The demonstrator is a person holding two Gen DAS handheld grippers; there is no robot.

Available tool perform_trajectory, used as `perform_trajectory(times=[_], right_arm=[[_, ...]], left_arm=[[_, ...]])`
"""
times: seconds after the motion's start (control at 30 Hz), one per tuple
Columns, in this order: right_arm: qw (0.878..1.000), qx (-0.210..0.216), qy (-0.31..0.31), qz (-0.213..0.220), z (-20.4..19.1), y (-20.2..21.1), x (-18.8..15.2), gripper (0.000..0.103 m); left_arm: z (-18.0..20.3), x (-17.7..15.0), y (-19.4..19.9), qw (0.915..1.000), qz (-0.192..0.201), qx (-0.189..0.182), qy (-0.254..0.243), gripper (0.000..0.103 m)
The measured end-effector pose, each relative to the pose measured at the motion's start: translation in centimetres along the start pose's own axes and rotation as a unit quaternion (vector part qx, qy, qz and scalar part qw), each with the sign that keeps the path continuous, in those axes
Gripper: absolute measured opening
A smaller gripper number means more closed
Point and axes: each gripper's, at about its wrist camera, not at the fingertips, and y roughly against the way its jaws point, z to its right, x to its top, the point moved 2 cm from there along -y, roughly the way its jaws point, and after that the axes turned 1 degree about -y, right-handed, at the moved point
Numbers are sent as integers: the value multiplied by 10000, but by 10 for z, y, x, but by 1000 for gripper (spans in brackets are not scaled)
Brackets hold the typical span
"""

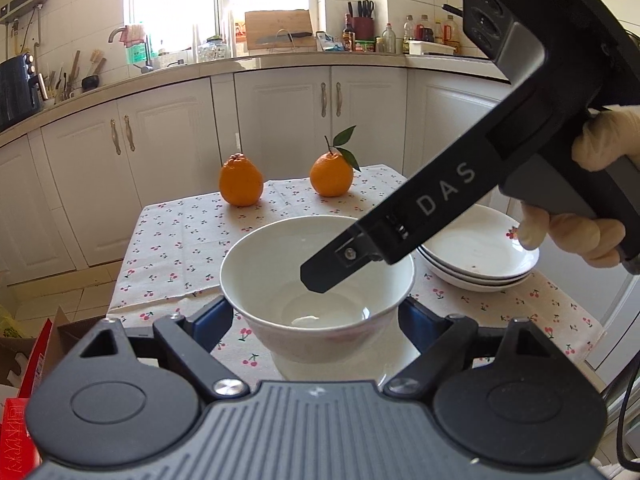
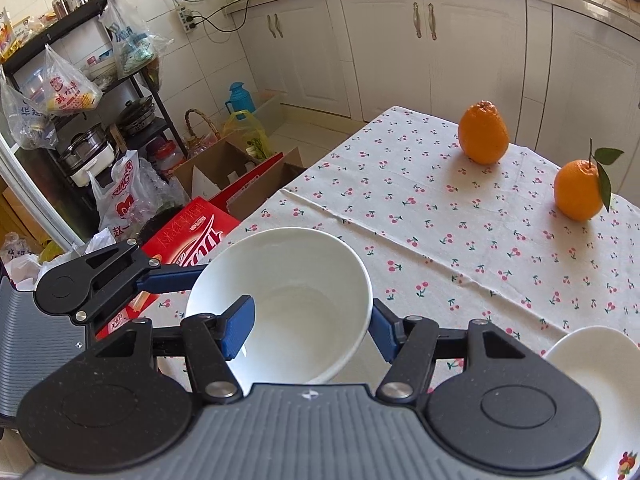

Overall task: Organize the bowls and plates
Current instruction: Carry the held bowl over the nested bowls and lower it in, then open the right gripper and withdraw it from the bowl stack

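While both jaws grip the white bowl (image 1: 316, 280) by its rim, open tablecloth (image 2: 440, 232) lies beyond.

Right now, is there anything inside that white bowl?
The white bowl holds no food; its glossy bottom is bare. One blue pad of the right gripper reaches inside over the rim. The cloth beneath the bowl is hidden.

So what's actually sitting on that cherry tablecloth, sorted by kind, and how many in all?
Bowls: 1, white bowl
Plates: 3, in one stack of plates
Oranges: 2, bare orange and leafy orange
Total: 6
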Motion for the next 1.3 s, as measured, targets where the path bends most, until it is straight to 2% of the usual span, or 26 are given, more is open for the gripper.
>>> perform_trajectory(times=[0.43,1.0,1.3], right_arm=[[9997,-64,-160,-150,13,-2,-23,67],[9997,-80,-93,-216,12,-12,-28,68],[9997,-69,-15,-246,7,-16,-27,73]], left_arm=[[15,-8,-11,9996,-223,-166,-113,89],[13,-18,-19,9989,-423,-213,-29,89],[9,-22,-23,9983,-518,-255,25,89]])
